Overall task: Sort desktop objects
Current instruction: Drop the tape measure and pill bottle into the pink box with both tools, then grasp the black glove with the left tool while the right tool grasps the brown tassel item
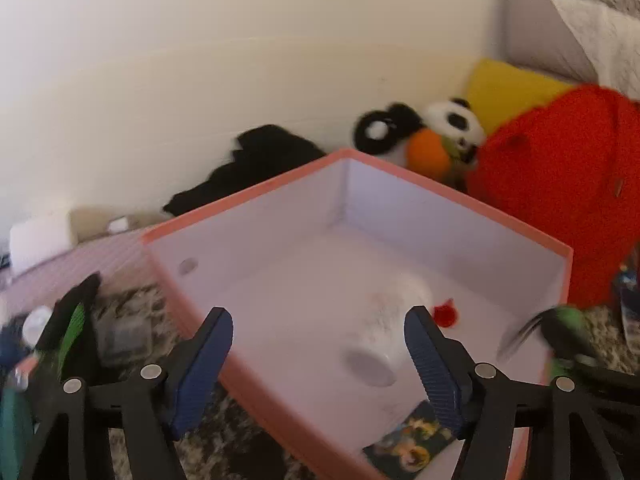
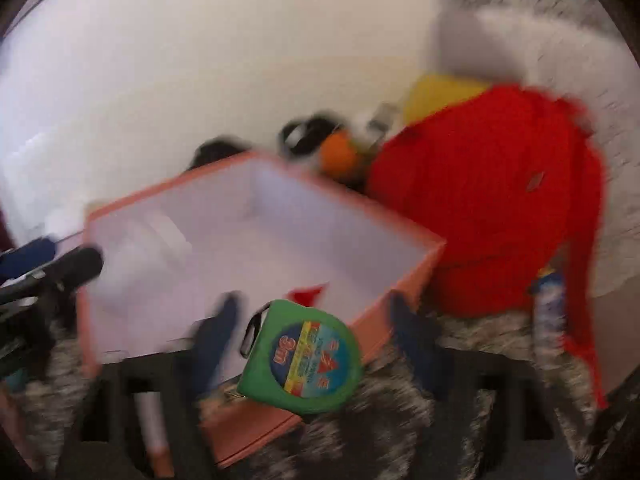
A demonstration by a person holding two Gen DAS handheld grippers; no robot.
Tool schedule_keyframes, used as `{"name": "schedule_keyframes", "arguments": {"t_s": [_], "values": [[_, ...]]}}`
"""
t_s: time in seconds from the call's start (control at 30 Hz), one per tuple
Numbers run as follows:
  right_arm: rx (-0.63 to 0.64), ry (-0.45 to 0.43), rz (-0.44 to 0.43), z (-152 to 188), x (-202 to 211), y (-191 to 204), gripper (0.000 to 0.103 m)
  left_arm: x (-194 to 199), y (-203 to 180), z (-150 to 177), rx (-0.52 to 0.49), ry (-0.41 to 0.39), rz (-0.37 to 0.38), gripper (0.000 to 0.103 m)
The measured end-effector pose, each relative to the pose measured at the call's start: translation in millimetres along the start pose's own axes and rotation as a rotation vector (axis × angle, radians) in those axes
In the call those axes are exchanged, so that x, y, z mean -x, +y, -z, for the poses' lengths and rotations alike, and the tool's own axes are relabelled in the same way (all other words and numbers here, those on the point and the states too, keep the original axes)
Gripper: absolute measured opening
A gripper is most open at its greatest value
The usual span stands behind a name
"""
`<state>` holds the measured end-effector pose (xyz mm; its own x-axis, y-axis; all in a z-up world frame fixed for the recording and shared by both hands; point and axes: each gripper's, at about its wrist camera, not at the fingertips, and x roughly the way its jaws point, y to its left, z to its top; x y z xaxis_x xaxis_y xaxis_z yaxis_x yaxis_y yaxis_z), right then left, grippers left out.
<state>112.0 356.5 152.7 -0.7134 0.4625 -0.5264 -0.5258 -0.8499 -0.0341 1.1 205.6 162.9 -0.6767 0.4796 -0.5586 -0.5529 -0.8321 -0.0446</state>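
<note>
**Q:** As seen from the left wrist, how do the tongs and the sorting box stand?

**A:** Left gripper (image 1: 318,354): both blue pads spread wide, nothing between them, over the near corner of the pink box (image 1: 460,196). On the white floor of the box lie a white cup (image 1: 384,336) on its side, a small red piece (image 1: 446,314) beside it and a colourful card (image 1: 412,440) at the near wall. Behind the box, against the wall: a black cloth (image 1: 260,164), a panda toy (image 1: 432,136), a red plush (image 1: 560,184) and a yellow cushion (image 1: 508,92). At the right edge, blurred, a green object (image 1: 560,328) appears just outside the box rim.

**Q:** And from the right wrist?

**A:** Right gripper (image 2: 316,344): blurred; its blue fingers (image 2: 218,336) stand apart on either side of a green tape measure (image 2: 304,364), which sits between them at the near rim of the box (image 2: 412,292). Whether the pads touch the tape measure cannot be told. The red piece (image 2: 306,294) shows inside the box. The left gripper (image 2: 60,268) enters at the left edge. A mottled rug (image 2: 400,412) lies under the box, and the red plush (image 2: 492,200) stands just beside its right wall.
</note>
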Motion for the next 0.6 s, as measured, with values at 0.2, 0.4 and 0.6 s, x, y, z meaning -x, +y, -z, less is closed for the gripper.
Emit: {"name": "schedule_keyframes", "arguments": {"t_s": [0.2,0.4,0.6], "values": [[0.028,-0.157,-0.244,6.9,69.4,40.3,0.102,111.6,92.1,71.4,0.129,-0.158,-0.334,0.101],[0.260,0.009,-0.628,57.2,81.0,176.2,0.102,165.8,193.9,142.8,0.281,-0.170,-0.673,0.102],[0.460,0.025,-0.592,95.2,38.5,288.8,0.102,144.2,261.3,184.3,0.466,-0.160,-0.674,0.102]]}}
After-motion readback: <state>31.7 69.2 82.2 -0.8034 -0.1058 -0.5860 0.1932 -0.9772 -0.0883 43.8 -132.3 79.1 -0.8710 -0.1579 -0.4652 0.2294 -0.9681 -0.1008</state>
